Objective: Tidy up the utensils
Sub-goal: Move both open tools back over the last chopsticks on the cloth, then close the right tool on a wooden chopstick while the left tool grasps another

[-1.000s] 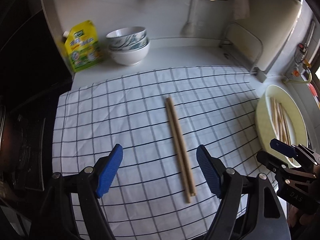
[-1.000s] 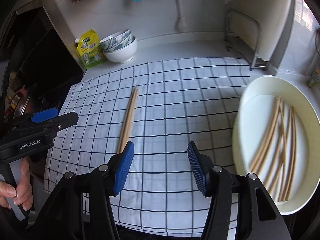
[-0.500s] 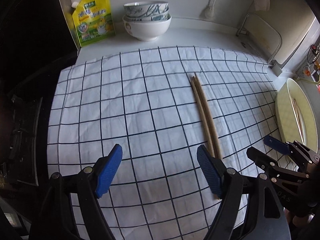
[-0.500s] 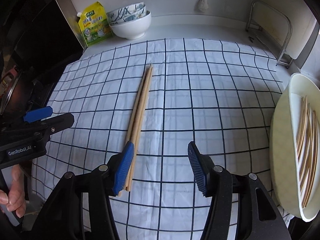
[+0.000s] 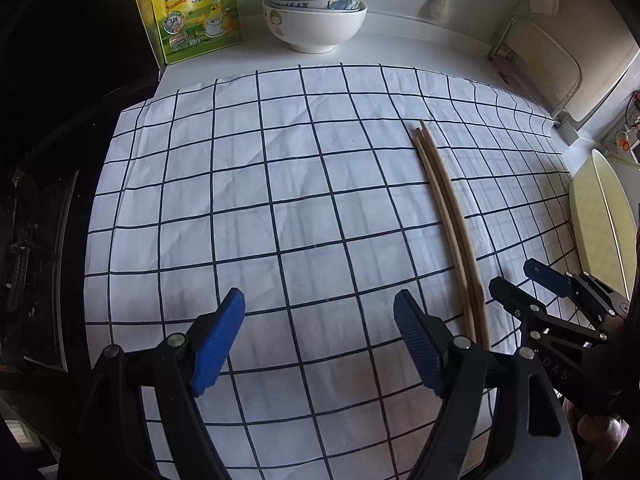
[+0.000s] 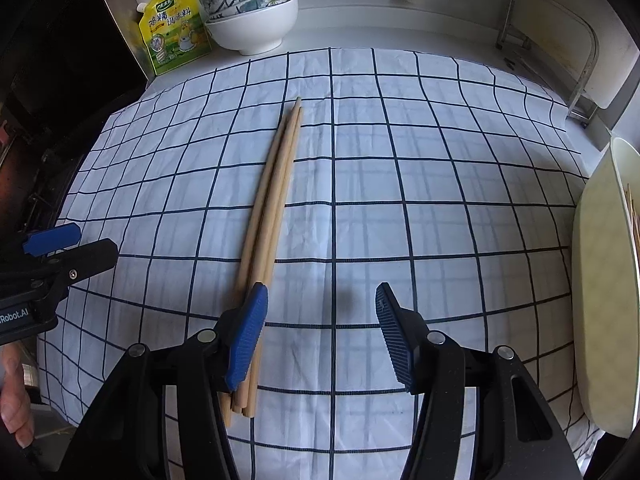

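Chopsticks (image 5: pixel 448 220) flat on checked cloth (image 5: pixel 240 200) in left view, right of left gripper (image 5: pixel 320 334); jaws wide, empty. Right gripper (image 5: pixel 532 284) just beside thick ends.

Right view: chopsticks (image 6: pixel 272 216) under left pad of right gripper (image 6: pixel 320 330); jaws wide, nothing held. Plate (image 6: pixel 596 300) far right. Likely light, stiff, smooth, prone to roll; best pinched across both near thick ends.

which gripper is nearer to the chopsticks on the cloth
Right. The right gripper is open with its left finger directly over the chopsticks' near end. The left gripper is open too, with the pair lying just outside its right finger.
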### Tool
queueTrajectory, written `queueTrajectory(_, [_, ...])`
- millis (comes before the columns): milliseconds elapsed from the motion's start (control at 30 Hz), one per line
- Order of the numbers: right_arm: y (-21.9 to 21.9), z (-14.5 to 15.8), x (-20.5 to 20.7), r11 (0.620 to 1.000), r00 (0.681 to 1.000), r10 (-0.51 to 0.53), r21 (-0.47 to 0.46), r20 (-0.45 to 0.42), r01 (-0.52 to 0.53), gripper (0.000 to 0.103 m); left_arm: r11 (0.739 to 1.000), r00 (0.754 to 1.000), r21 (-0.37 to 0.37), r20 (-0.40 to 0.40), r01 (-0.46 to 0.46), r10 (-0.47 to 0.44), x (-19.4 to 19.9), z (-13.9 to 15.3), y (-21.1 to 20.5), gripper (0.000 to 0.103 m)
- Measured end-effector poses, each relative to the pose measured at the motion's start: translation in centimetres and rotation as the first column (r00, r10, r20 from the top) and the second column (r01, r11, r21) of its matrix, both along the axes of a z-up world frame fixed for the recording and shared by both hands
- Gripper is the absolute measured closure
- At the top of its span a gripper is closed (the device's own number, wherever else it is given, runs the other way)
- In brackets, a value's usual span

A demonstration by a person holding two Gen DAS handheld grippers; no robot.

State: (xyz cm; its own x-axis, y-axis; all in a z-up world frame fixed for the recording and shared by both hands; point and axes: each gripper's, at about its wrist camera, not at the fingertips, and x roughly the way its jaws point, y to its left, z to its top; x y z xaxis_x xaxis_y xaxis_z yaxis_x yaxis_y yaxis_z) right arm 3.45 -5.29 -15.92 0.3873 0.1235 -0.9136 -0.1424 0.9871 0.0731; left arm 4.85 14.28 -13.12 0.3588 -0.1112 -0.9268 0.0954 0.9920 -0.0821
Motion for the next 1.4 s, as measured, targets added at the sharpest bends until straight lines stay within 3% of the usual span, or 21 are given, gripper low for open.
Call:
queueTrajectory(633, [2.1, -0.9, 0.3, 0.995, 0.999, 0.034, -0.089, 0.002, -0.033, 0.049, 0.999, 0.999, -0.011, -0.004, -0.035, 0.035, -0.5, -0.3, 1.3, 0.028])
queueTrajectory(1400, [-4.0, -0.8, -0.4, 0.994, 0.998, -0.065, -0.082, 0.017, 0.066, 0.049, 1.0, 1.0, 0.005, 0.009, 0.013, -0.013, 2.2, -2.6, -4.8, 0.027])
